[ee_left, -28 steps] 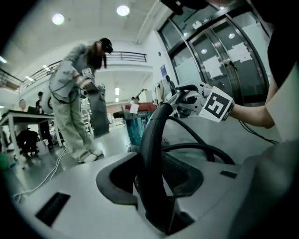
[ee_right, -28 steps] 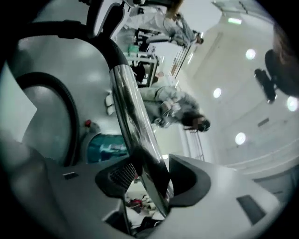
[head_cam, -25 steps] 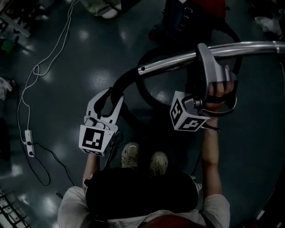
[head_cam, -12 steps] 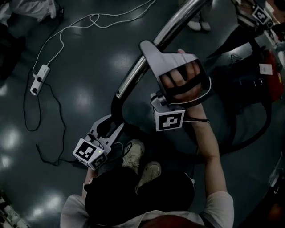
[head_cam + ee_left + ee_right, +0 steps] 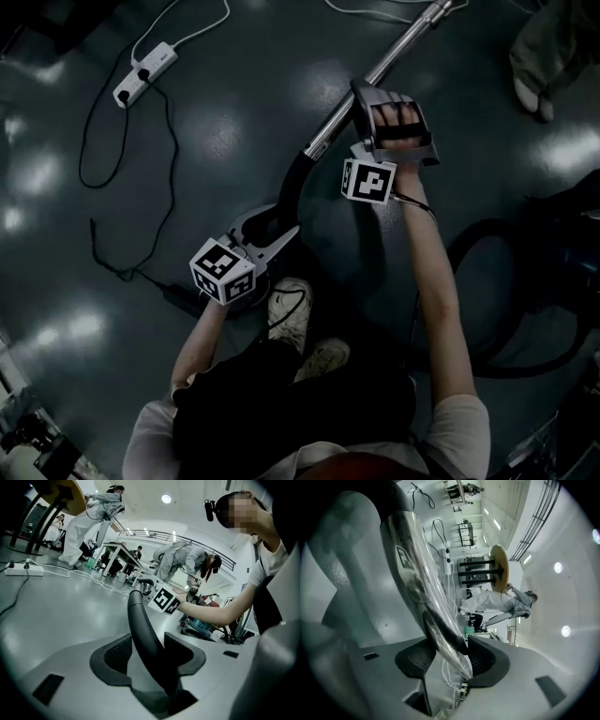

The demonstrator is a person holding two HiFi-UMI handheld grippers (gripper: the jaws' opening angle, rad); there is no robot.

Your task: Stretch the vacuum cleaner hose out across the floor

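Arms reach forward and down in the head view. The right arm [image 5: 429, 272] is stretched almost straight, and its hand [image 5: 396, 120] sits inside the frame of the right tool [image 5: 361, 98]. The left forearm [image 5: 199, 330] carries the left tool [image 5: 272, 225] lower, just ahead of the person's shoes [image 5: 292, 309]. The left tool points up and to the right in that view, and its jaws are clamped on the black bent grip [image 5: 289, 187] of the vacuum wand. In the left gripper view the grip runs up between the ribbed pads [image 5: 115, 656] and touches both. The right tool is clamped further along the wand on the chrome tube [image 5: 403, 47], which runs diagonally toward the upper right over the glossy dark floor [image 5: 234, 122]. In the right gripper view the tube passes between the pads [image 5: 412, 660], which press on it from both sides. The hose [image 5: 511, 372] lies in a wide black loop on the floor at the person's right, well apart from both tools. Each tool bears a cube with black-and-white square markers, the left cube [image 5: 223, 270] and the right cube [image 5: 367, 180]; they show patterns only, and no words can be read. A pale square mark on the tube is too warped to make out. A white power strip [image 5: 145, 67] lies at the upper left.
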